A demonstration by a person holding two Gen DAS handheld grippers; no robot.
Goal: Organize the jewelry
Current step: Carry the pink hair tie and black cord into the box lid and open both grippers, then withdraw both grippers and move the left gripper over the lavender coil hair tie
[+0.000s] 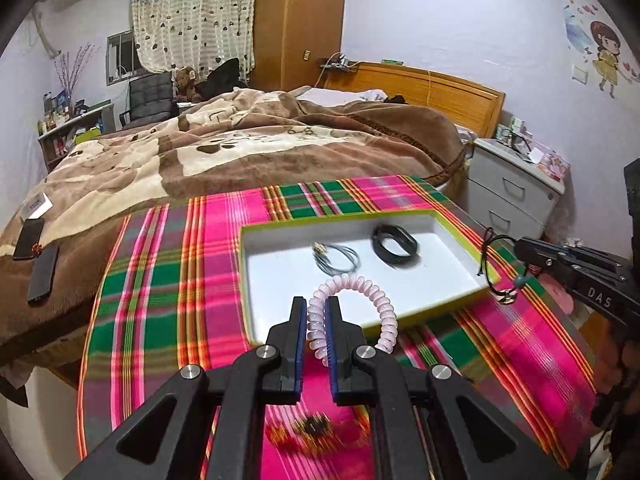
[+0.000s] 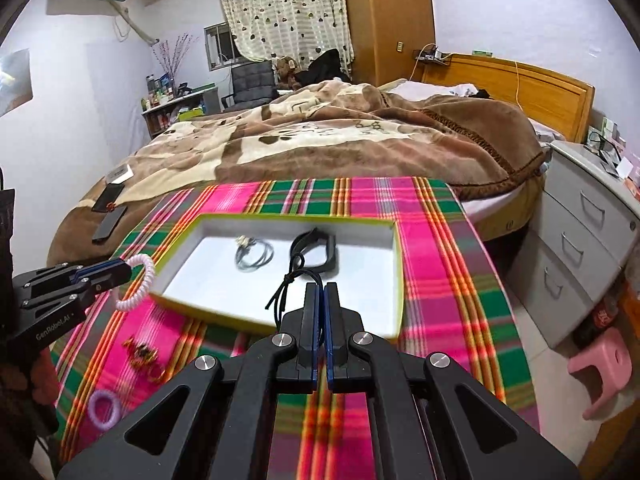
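Observation:
My left gripper (image 1: 319, 305) is shut on a pink spiral bracelet (image 1: 374, 294) and holds it at the near edge of the white tray with a yellow-green rim (image 1: 452, 220). It also shows in the right wrist view (image 2: 126, 270), with the bracelet (image 2: 140, 284) at the tray's left corner (image 2: 176, 236). My right gripper (image 2: 323, 290) is shut on a black cord necklace (image 2: 290, 280) over the tray's near edge. In the left view the right gripper (image 1: 520, 246) dangles the cord with a bead (image 1: 510, 286). A black band (image 1: 395, 245) and a grey wire bracelet (image 1: 336, 258) lie in the tray.
The tray sits on a pink and green plaid cloth (image 2: 440, 264). A gold and dark ornament (image 2: 142, 354) and a purple ring (image 2: 105, 406) lie on the cloth near me. A bed (image 1: 240, 148) stands beyond, grey drawers (image 2: 588, 236) and a pink stool (image 2: 604, 368) at the right.

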